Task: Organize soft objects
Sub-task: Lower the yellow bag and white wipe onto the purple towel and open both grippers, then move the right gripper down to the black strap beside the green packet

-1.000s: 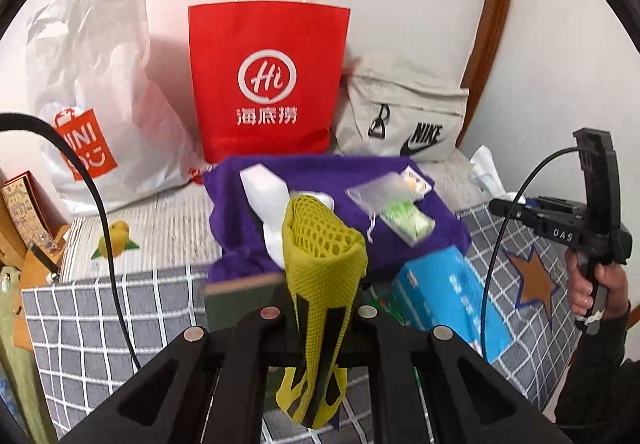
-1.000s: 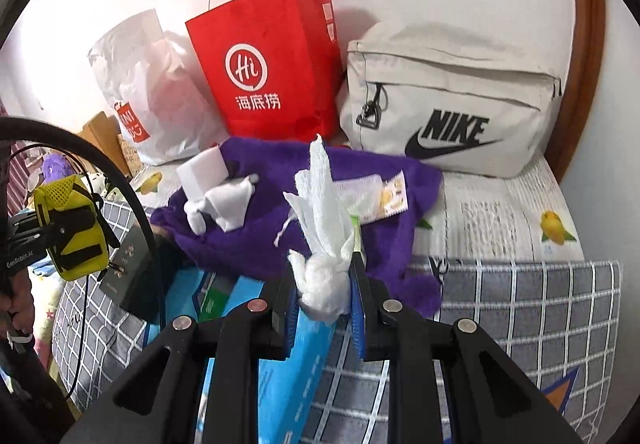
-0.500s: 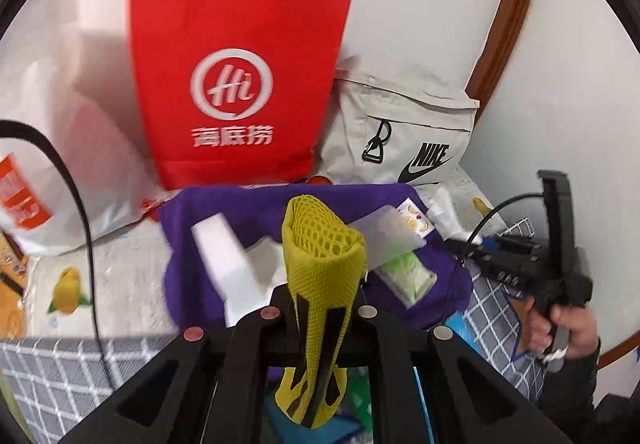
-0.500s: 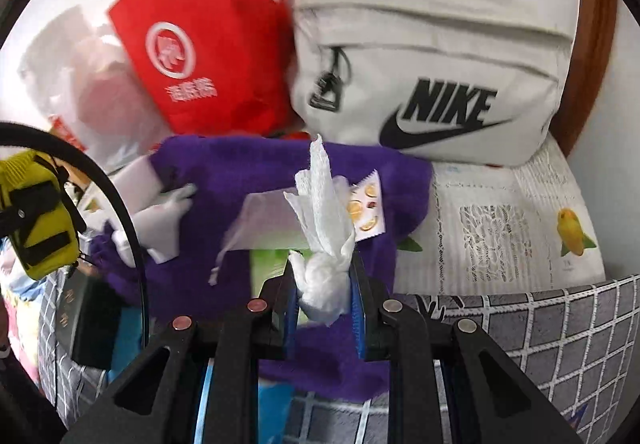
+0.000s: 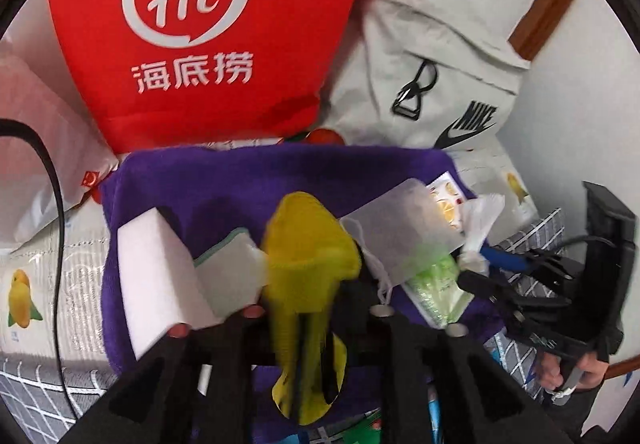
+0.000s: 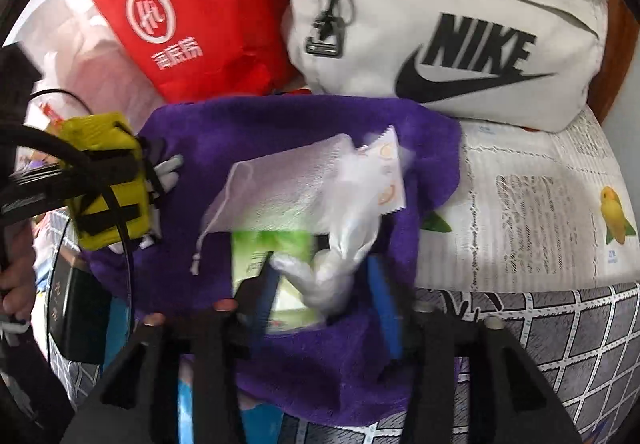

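A purple towel (image 5: pixel 256 180) (image 6: pixel 280 124) is spread on the bed under both grippers. My left gripper (image 5: pixel 316 304) hangs low over it, jaws opening. The yellow mesh sleeve (image 5: pixel 308 252) sits loose and blurred between the fingers, with a gap on its right side. My right gripper (image 6: pixel 326 300) is also opening. Its blue pads (image 6: pixel 384 308) stand clear of the white tissue wad (image 6: pixel 332 272) between them. On the towel lie a white sponge block (image 5: pixel 156 264), a translucent drawstring pouch (image 6: pixel 280 188) and a green packet (image 6: pixel 272 256).
A red paper bag (image 5: pixel 208 28) and a grey Nike bag (image 6: pixel 440 24) stand against the wall behind the towel. A white plastic bag (image 5: pixel 36 148) is at the left. Printed lemon-pattern sheets (image 6: pixel 540 212) and a grey checked cover (image 6: pixel 560 332) surround the towel.
Both grippers have come down and forward over the purple towel. Their jaws have widened, so the yellow mesh and the white tissue are no longer pinched.
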Available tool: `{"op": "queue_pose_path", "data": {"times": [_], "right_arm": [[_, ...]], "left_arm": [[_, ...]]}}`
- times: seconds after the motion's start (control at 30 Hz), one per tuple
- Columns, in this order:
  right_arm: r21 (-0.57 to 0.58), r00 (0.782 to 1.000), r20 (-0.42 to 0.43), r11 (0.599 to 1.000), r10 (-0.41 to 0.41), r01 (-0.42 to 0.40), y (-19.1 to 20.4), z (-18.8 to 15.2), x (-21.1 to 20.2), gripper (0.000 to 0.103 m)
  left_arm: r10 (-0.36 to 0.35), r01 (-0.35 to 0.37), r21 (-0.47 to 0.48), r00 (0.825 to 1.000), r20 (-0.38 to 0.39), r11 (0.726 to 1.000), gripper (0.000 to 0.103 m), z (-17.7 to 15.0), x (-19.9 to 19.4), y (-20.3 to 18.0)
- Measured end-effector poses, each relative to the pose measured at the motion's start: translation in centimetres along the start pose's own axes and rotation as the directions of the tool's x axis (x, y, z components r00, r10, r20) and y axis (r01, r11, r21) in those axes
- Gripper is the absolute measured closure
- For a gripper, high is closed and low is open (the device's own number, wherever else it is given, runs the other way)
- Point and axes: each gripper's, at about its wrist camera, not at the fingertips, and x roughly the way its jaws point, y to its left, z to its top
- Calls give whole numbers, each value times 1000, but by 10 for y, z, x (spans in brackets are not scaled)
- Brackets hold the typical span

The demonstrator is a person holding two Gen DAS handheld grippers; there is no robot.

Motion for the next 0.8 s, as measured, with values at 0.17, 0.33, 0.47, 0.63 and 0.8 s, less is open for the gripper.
{"op": "queue_pose_path", "data": {"times": [0.17,0.33,0.47,0.63,0.8], "right_arm": [[-69,999,26,997,-36,38,16,-2,-10,32],[-62,999,40,997,-36,39,20,1,-24,31],[-46,998,60,998,-33,36,16,-5,-46,31],[-19,994,106,999,-31,33,14,-23,-79,31],[-14,989,145,999,41,-40,29,-58,-111,31]], "left_arm": [[118,-120,32,992,39,992,34,1,-13,-1],[125,-127,18,986,109,992,34,11,-47,0],[160,-164,15,977,142,986,32,10,-68,-3],[137,-147,65,981,138,987,32,-33,-87,-15],[97,-112,110,986,137,988,32,-97,-107,-29]]}}
